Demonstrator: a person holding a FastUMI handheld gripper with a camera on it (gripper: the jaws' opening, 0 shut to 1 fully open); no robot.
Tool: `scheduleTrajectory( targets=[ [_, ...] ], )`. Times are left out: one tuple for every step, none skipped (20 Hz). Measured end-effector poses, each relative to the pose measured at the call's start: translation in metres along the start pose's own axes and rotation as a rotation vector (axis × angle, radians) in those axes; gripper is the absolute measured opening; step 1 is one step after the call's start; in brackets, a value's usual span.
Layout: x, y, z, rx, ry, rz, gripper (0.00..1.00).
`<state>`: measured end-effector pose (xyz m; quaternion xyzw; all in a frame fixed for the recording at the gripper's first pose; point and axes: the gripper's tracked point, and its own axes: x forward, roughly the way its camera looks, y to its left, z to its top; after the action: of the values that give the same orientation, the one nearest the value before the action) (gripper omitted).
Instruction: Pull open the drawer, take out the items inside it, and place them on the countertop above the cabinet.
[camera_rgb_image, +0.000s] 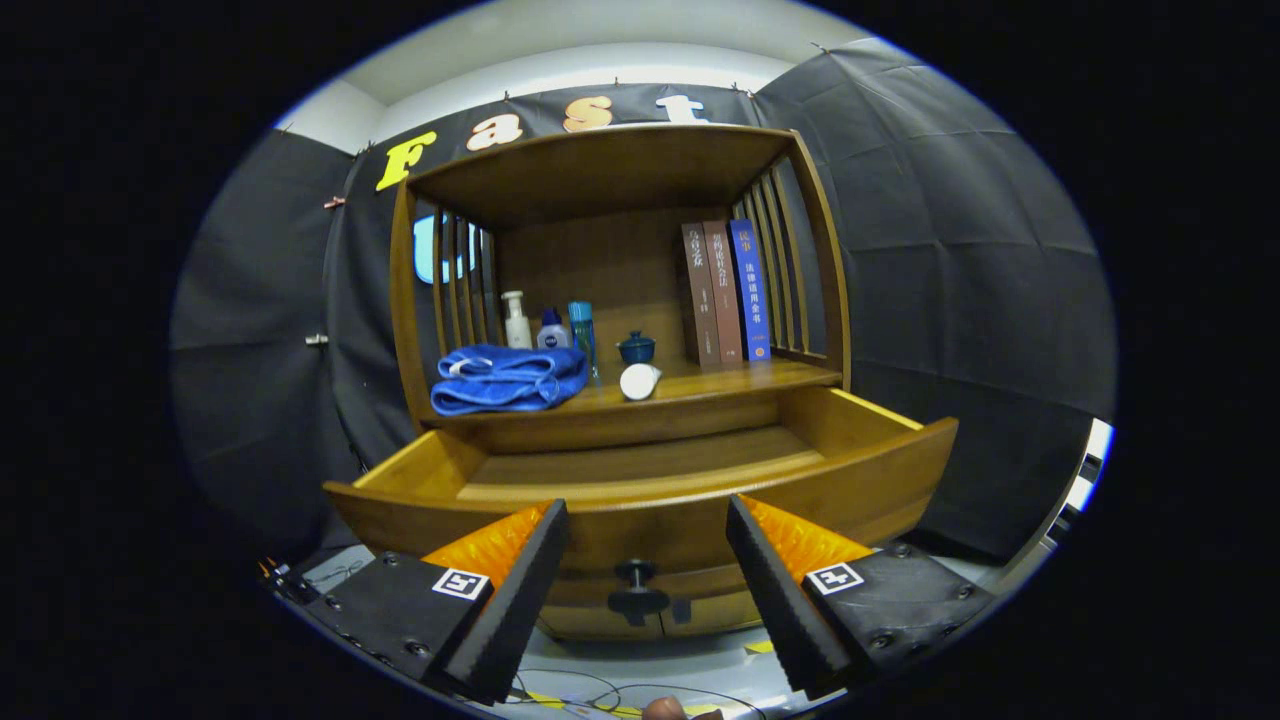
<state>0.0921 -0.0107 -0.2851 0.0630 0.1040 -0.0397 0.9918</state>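
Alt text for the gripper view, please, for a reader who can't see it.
The wooden drawer stands pulled open, its visible part bare, with the gripper open just before its knob. On the countertop above lie a blue towel, bottles, a small lidded pot and books.

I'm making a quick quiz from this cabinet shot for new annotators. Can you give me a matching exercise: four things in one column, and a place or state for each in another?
Things:
1. blue towel
2. drawer
3. three books
4. gripper

Places or states:
A. standing upright at the right end of the countertop
B. pulled out, no items visible on the part of its floor in view
C. open, fingers apart either side of the drawer knob
D. folded at the left end of the countertop

Pairs: 1-D, 2-B, 3-A, 4-C
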Motion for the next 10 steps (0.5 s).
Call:
scheduleTrajectory(
  targets=[
    [0.002, 0.001, -0.008, -0.007, 0.002, 0.002, 0.99],
    [0.006, 0.003, -0.016, -0.013, 0.003, 0.004, 0.99],
    [0.009, 0.004, -0.022, -0.015, 0.002, 0.008, 0.99],
    [0.013, 0.007, -0.026, -0.018, -0.001, 0.017, 0.99],
    [0.017, 0.007, -0.03, -0.028, -0.005, 0.018, 0.99],
    [0.02, 0.007, -0.033, -0.04, -0.008, 0.017, 0.99],
    [0.022, 0.009, -0.034, -0.048, -0.015, 0.02, 0.99],
    [0.024, 0.01, -0.035, -0.055, -0.02, 0.023, 0.99],
    [0.026, 0.011, -0.036, -0.064, -0.019, 0.031, 0.99],
    [0.026, 0.014, -0.036, -0.069, -0.025, 0.038, 0.99]
  ],
)
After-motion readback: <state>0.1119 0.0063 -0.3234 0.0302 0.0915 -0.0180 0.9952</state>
